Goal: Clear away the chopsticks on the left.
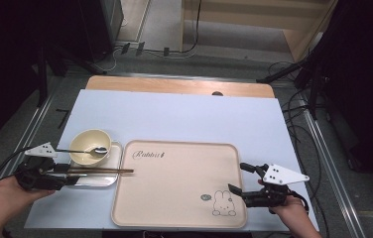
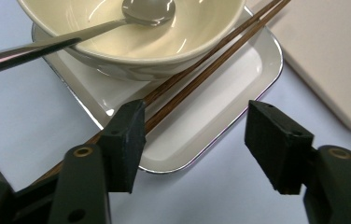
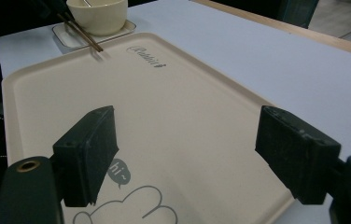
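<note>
Left hand-held gripper stands wide open, one jaw beside the chopsticks lying across the small tray; right hand-held gripper gapes empty.

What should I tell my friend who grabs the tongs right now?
Left tongs: open, at the near edge of the small plate, one jaw beside the chopsticks, not squeezing them.
Right tongs: open, holding nothing, over the tray near the rabbit picture.
Things: bowl with spoon sits on the small plate, left of the tray. Chopsticks lie across the plate, tips reaching the tray's edge.
Done: chopsticks are set down.
Left: probably moving bowl, plate and chopsticks onto the tray.
</note>
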The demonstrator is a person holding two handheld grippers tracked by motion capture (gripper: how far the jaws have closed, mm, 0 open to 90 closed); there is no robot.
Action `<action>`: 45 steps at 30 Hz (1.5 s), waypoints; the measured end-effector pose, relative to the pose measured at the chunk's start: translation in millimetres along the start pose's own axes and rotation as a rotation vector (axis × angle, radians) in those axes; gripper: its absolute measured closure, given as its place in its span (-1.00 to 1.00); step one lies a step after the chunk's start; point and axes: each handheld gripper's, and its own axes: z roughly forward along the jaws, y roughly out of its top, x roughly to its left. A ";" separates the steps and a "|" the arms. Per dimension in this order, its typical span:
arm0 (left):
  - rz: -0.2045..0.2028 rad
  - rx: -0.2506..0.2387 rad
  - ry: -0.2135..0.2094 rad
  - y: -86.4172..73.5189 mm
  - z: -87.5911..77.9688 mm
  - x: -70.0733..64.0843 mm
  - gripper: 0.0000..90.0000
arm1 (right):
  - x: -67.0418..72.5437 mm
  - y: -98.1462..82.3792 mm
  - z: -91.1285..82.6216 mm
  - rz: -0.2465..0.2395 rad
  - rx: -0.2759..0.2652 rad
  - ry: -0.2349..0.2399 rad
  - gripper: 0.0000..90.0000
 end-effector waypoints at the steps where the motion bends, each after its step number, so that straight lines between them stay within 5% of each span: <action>1: 0.016 0.018 0.012 0.6 2.4 0.3 -0.04 | 0.1 -0.2 -0.3 0.000 0.000 -0.001 -0.53; 11: 0.056 0.038 0.027 5.4 8.6 2.7 0.16 | 0.3 -0.7 -1.8 0.002 0.002 -0.006 -0.53; 35: 0.103 0.098 0.043 6.6 25.5 5.3 0.28 | 1.9 0.3 -3.0 -0.012 -0.009 -0.007 -0.52; 45: 0.168 0.138 0.045 7.2 31.7 0.2 0.47 | 2.0 0.8 -3.3 -0.018 -0.016 -0.012 -0.52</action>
